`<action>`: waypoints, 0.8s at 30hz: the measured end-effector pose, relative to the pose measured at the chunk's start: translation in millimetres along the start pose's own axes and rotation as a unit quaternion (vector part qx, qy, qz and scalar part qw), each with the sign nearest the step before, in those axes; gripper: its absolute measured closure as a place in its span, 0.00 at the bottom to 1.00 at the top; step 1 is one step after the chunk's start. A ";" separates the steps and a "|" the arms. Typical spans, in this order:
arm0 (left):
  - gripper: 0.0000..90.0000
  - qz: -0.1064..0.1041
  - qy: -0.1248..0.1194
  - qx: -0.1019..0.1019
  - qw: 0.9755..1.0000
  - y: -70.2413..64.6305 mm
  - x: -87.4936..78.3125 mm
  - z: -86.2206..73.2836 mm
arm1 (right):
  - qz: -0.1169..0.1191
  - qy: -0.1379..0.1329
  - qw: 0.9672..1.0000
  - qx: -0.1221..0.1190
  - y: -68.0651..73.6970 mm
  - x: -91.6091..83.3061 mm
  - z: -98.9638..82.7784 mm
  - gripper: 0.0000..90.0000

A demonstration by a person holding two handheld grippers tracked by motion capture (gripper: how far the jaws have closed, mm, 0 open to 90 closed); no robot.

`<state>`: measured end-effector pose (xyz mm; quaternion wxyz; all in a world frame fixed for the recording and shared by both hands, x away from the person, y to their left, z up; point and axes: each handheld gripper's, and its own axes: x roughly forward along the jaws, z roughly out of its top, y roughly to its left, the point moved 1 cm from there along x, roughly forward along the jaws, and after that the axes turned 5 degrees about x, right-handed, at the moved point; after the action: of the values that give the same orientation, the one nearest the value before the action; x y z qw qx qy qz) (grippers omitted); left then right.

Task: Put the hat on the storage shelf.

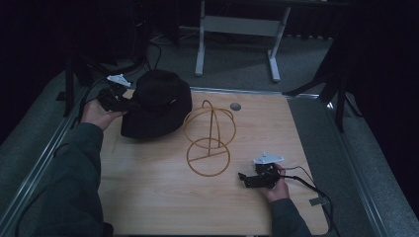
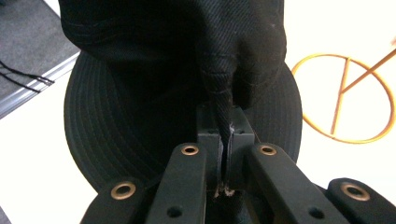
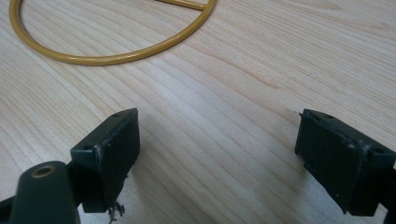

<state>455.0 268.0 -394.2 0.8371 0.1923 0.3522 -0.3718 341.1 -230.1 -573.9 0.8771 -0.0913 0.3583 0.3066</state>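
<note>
A black bucket hat [image 1: 157, 102] lies at the back left of the wooden table [image 1: 148, 187], its left edge lifted. My left gripper [image 1: 122, 102] is shut on the hat's brim; in the left gripper view a fold of black cloth [image 2: 223, 100] is pinched between the pads [image 2: 243, 128]. A yellow wire hat stand [image 1: 209, 137], a ring base with an upright hoop, stands mid-table to the right of the hat. My right gripper [image 1: 242, 176] rests open near the front right, jaws wide apart [image 3: 217, 154] over bare wood, with the stand's base ring [image 3: 112, 56] ahead.
A small round grey disc [image 1: 235, 106] sits in the tabletop near its far edge. Beyond the table stand the legs of a grey metal frame [image 1: 237, 29]. Cables trail off the right gripper across the table's front right corner [image 1: 309, 185].
</note>
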 end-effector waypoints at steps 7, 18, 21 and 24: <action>0.98 0.003 -0.020 -0.001 1.000 2.0 -10.9 -0.8 | 0.000 0.000 1.000 0.000 0.0 0.0 0.0 0.15; 0.98 -0.004 -0.038 0.003 0.999 3.0 -22.5 0.4 | 0.000 0.000 1.000 0.001 0.1 0.0 0.1 0.15; 0.98 -0.007 -0.044 0.003 0.999 2.7 -25.3 0.8 | 0.000 -0.001 1.000 0.000 0.0 0.1 0.1 0.15; 0.98 -0.012 -0.051 0.004 0.999 2.3 -27.3 1.1 | 0.000 -0.001 1.000 0.000 0.1 0.1 0.1 0.15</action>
<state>444.2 282.1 -373.3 0.8489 0.1722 0.3095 -0.3922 341.1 -230.0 -573.9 0.8773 -0.0904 0.3578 0.3068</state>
